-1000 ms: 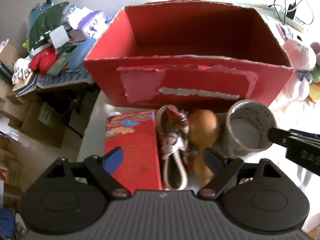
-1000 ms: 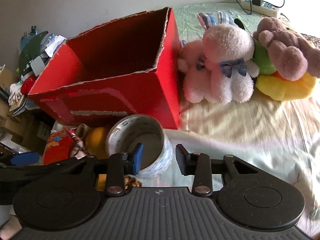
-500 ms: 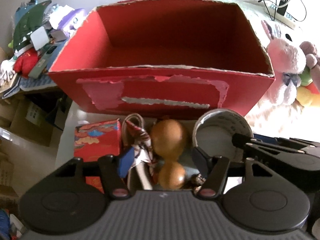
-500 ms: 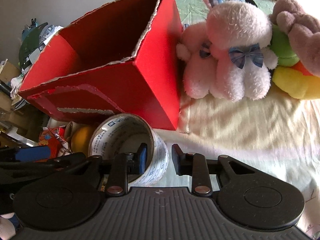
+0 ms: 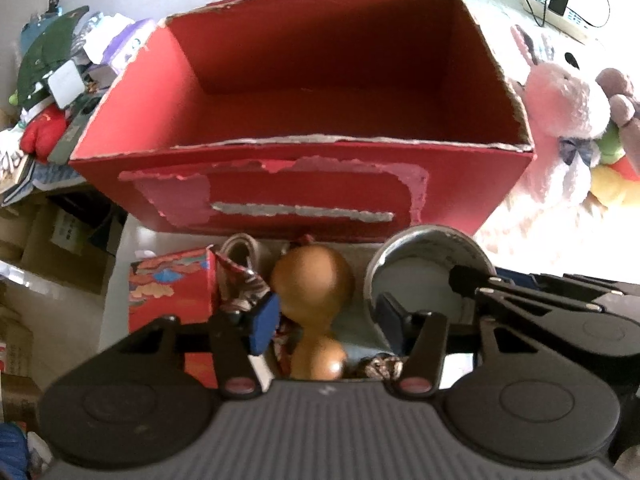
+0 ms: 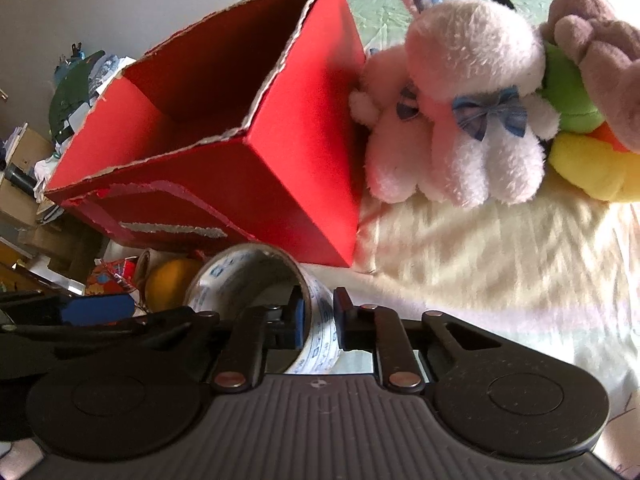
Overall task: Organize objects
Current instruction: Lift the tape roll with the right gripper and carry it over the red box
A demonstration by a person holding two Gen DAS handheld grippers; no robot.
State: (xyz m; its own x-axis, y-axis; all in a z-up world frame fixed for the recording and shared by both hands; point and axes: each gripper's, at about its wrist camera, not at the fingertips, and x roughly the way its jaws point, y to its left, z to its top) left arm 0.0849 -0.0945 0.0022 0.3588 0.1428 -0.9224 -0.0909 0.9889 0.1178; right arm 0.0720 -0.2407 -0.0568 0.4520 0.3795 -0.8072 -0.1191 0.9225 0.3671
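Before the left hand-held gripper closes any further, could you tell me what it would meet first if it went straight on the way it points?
Most likely the brown gourd, lying between the left hand-held gripper's closing jaws; depth is unclear.

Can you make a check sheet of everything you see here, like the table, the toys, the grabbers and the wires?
Surface: pale sheet.
Job's things: open red box; tape roll, brown gourd, patterned red packet in front of it.
Clutter: plush toys right of box; pile left.
Grippers: right gripper has just closed on the tape roll's wall; left gripper closing astride the gourd, pads apart.
Cables: power strip behind.
Surroundings: cardboard boxes below.
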